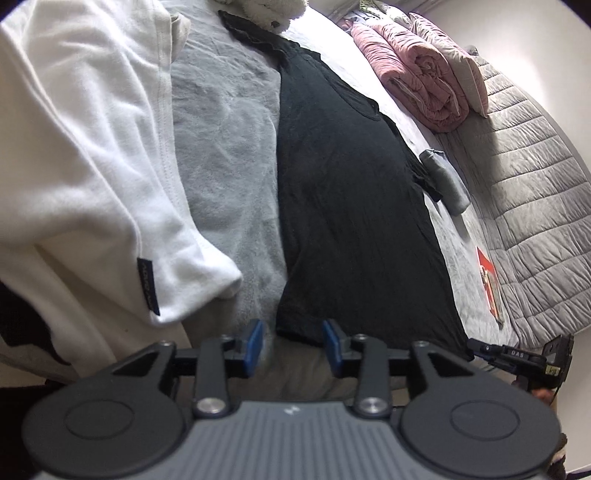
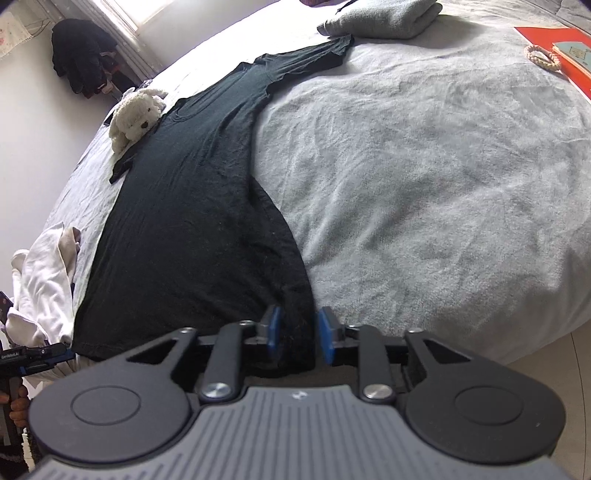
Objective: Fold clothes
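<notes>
Blue-padded left tongs (image 1: 294,345) sit nearest the lens, jaws apart, nothing pinched; the hem corner of the black T-shirt (image 1: 343,206) lies just beyond the gap, and whether a pad brushes the cloth I cannot tell. Right tongs (image 2: 300,338) also parted, released, with the shirt's other hem corner lying between the pads, not squeezed.

Shirt is spread flat and lengthwise on the bed (image 2: 424,166), hem at the near edge, neck toward the far end, both short sleeves out to the sides. Grey fleecy blanket covers the bed under it.

White garment (image 1: 85,155) heaped beside the shirt on the left side, with a small dark label on its hem. White plush dog (image 2: 135,116) touches the shirt's far sleeve near the collar. Folded grey cloth (image 2: 384,16) at the tip of the other sleeve. Rolled pink quilt (image 1: 417,81) further off against the grey quilted headboard (image 1: 535,206). Red book (image 2: 554,48) and braided ring (image 2: 543,57) near the bed's far corner.
</notes>
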A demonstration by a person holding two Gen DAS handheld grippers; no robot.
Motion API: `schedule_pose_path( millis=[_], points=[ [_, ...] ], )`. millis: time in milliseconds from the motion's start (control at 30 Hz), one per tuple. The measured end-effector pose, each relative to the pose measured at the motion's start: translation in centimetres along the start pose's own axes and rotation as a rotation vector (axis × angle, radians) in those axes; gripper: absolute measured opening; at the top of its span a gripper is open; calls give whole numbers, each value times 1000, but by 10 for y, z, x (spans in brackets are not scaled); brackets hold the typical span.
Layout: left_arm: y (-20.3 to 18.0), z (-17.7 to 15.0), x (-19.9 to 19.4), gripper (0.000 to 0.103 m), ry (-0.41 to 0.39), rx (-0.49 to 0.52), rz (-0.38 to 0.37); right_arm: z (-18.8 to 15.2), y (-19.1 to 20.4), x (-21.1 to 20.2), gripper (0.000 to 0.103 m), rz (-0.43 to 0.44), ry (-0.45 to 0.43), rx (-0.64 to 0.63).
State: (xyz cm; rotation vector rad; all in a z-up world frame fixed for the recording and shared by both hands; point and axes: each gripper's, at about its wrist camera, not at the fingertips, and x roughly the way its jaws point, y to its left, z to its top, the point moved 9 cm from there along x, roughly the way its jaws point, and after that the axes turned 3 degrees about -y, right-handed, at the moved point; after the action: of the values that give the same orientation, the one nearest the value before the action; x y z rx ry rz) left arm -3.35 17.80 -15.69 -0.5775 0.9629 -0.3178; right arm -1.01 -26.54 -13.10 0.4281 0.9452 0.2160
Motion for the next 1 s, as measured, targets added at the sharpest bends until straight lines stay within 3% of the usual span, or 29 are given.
schedule_pose_path(
  millis=[100,333,633,800,1000],
  points=[
    [-5,10,-8,44,-32,29,24,12,2,2,42,21,-18,-1],
    [-38,33,2,49,-56,86,-6,44,4,25,42,81,-38,27],
    [-93,52,63,49,-32,141,-67,96,6,70,42,218,-15,197],
    [-126,68,106,49,15,186,-84,121,5,90,42,218,-33,233],
    [-169,87,153,48,61,249,-103,107,3,102,33,257,-24,200]
  ],
)
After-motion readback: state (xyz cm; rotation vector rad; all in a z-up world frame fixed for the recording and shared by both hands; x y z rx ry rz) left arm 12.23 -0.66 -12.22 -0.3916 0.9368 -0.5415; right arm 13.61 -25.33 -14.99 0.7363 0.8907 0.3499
